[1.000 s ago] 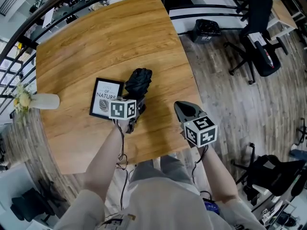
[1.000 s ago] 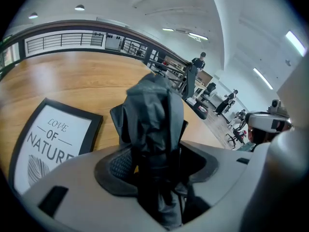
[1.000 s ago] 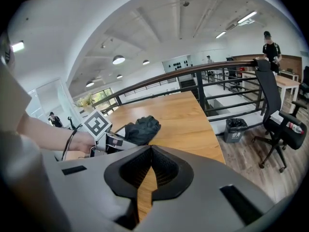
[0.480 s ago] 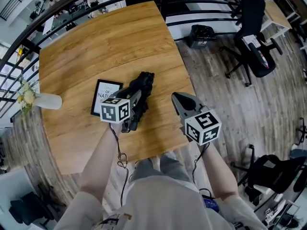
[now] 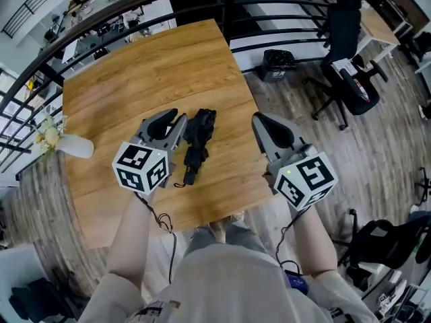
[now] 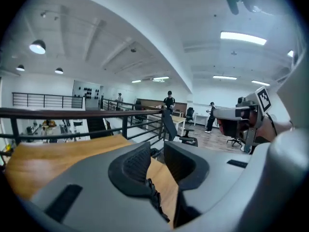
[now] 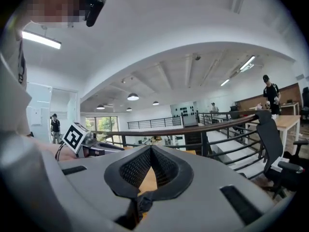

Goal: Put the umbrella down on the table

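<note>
The black folded umbrella (image 5: 196, 143) lies flat on the wooden table (image 5: 128, 73), handle end toward me, with nothing touching it. My left gripper (image 5: 172, 118) hangs well above the table, just left of the umbrella. Its jaws are closing, a gap still shows between them, and nothing is in it (image 6: 157, 151). My right gripper (image 5: 260, 120) is raised to the right of the umbrella, over the table's right edge. Its jaws are shut tip to tip and hold nothing (image 7: 151, 149).
A white vase with flowers (image 5: 67, 145) lies at the table's left edge. A black railing (image 5: 168, 2) runs behind the table. On the wood floor to the right stand a black bag (image 5: 277, 62) and an office chair (image 5: 347, 46). The table's near edge is right in front of me.
Both grippers have risen from the table toward the camera. The left one was at the umbrella's handle end and has come away from it, its jaws narrower; the umbrella stays lying on the table.
</note>
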